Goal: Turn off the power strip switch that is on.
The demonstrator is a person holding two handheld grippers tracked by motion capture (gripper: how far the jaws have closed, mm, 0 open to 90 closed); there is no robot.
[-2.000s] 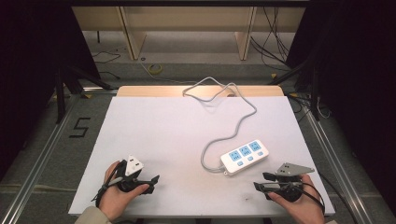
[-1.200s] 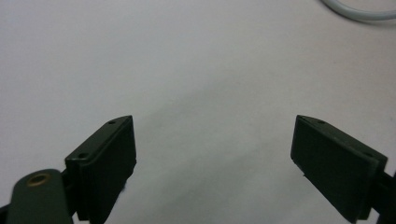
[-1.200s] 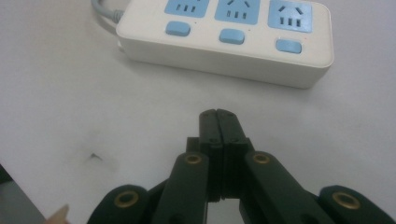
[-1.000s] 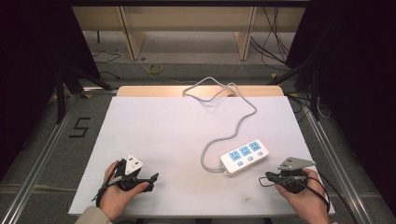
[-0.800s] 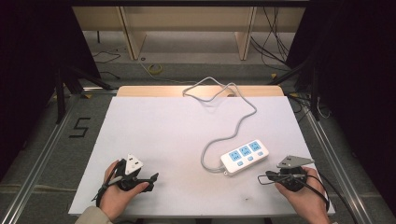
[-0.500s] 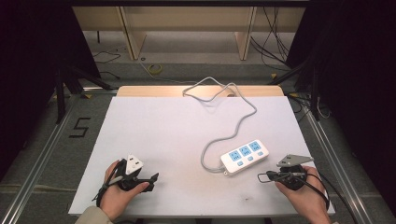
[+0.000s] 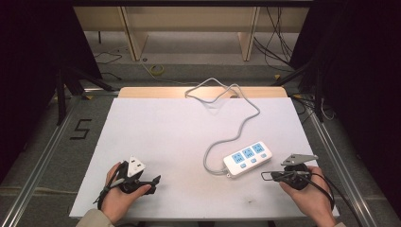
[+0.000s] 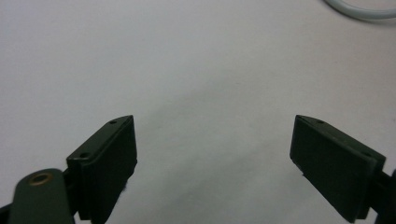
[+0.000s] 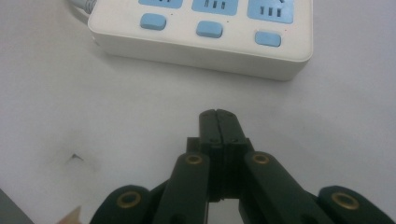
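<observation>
A white power strip (image 7: 247,158) with blue sockets and blue switches lies on the white table (image 7: 165,137), right of the middle. Its grey cable (image 7: 241,125) snakes to the far edge. My right gripper (image 7: 265,176) sits just right of the strip near the front edge, pointing left, with a hand around it. In the right gripper view the right gripper (image 9: 218,115) is shut on nothing, a short gap from the power strip's (image 9: 201,32) side. My left gripper (image 7: 150,182) rests at the front left. The left gripper (image 8: 212,135) is open over bare table.
A loop of the cable (image 8: 359,9) crosses the top right corner of the left gripper view. A small dark mark (image 9: 74,157) sits on the table near the front edge. Black curtains flank the table, and wooden shelving (image 7: 189,28) stands beyond it.
My right gripper has moved a little away from the front edge, closer to the power strip's end. The left gripper and the strip have stayed put.
</observation>
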